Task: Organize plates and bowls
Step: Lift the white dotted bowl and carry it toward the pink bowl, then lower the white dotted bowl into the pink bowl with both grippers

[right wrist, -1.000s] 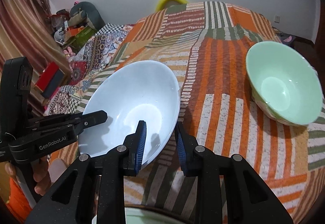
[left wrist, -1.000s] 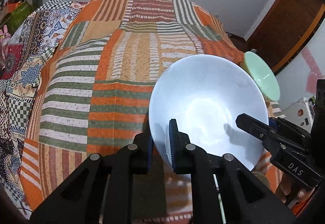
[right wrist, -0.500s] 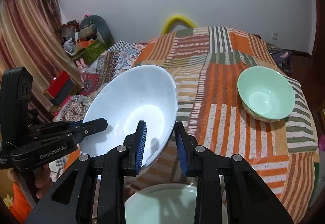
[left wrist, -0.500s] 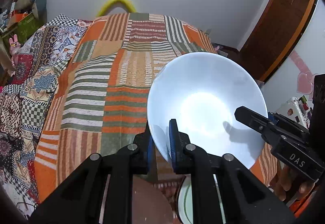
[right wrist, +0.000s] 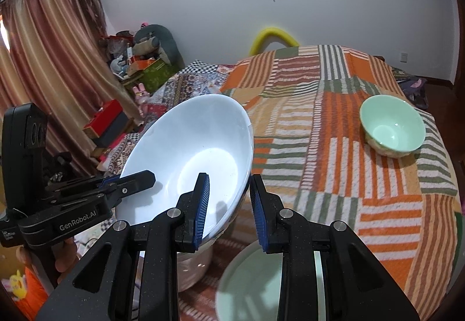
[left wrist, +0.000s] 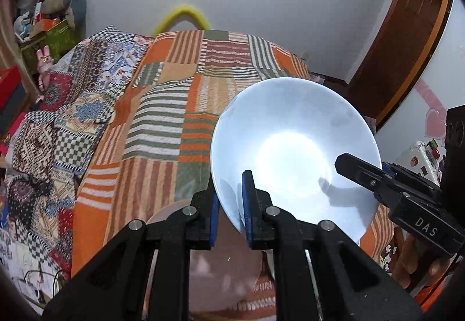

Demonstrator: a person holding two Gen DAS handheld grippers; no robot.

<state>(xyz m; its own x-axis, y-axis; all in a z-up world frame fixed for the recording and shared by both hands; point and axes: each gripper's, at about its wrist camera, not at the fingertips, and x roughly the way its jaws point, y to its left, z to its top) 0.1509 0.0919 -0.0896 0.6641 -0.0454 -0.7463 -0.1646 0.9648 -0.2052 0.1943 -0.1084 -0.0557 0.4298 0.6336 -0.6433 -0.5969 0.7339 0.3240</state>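
A large white bowl is held in the air above the bed's near end, tilted. My left gripper is shut on its left rim. My right gripper is shut on its right rim; it also shows in the left wrist view. A mint green bowl sits upright on the bedspread at the far right. A pale green plate lies below my right gripper. A pinkish bowl lies below my left gripper, partly hidden.
The striped orange patchwork bedspread covers the bed. A patterned quilt lies on its left side. Boxes and toys pile up by the curtain. A wooden door stands on the right.
Both grippers have lifted the white bowl up and back toward the near end of the bed. The plate and the pinkish bowl have come into view beneath it.
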